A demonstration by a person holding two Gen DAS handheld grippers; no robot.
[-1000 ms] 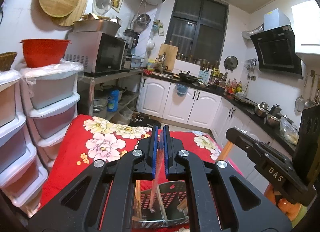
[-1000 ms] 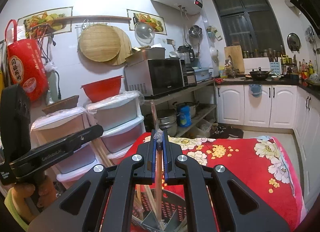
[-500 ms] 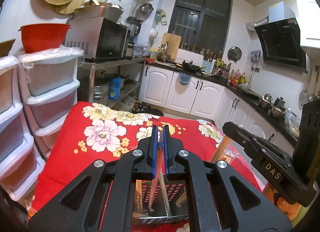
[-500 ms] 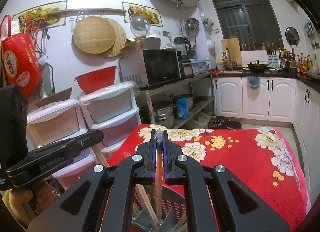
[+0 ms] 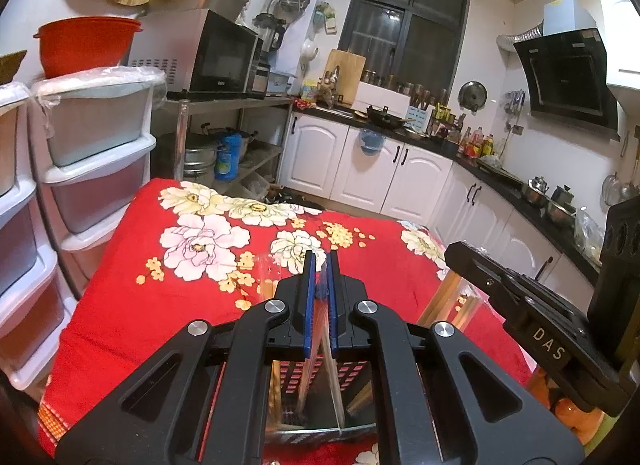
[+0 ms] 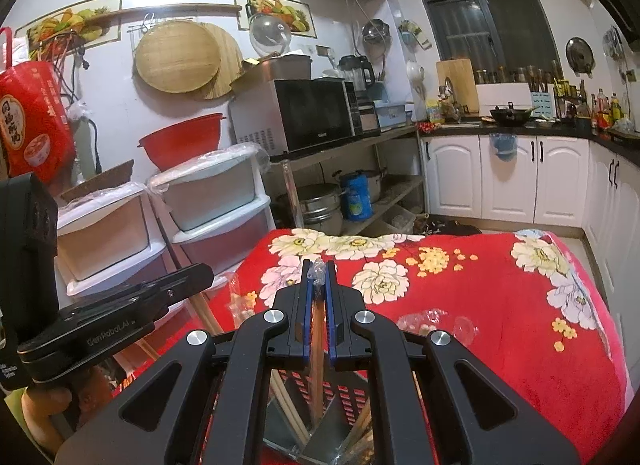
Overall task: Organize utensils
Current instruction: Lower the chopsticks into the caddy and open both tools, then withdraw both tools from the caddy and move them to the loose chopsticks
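Observation:
My left gripper is shut on a pair of chopsticks in clear wrap. They hang down into a perforated metal utensil holder directly below, on the red floral cloth. In the right wrist view my right gripper is shut on wooden chopsticks, also wrapped, whose lower ends reach into the same holder among several other chopsticks. Each gripper shows in the other's view: the right gripper at the right with its chopsticks, the left gripper at the left.
The red floral cloth covers the table. Stacked plastic drawers stand close at its left edge. Crumpled clear wrappers lie on the cloth right of the holder. A hand grips the left tool's handle. White kitchen cabinets line the far wall.
Both grippers have sunk toward the table, and the held chopsticks reach deeper into the metal holder. Both stay shut.

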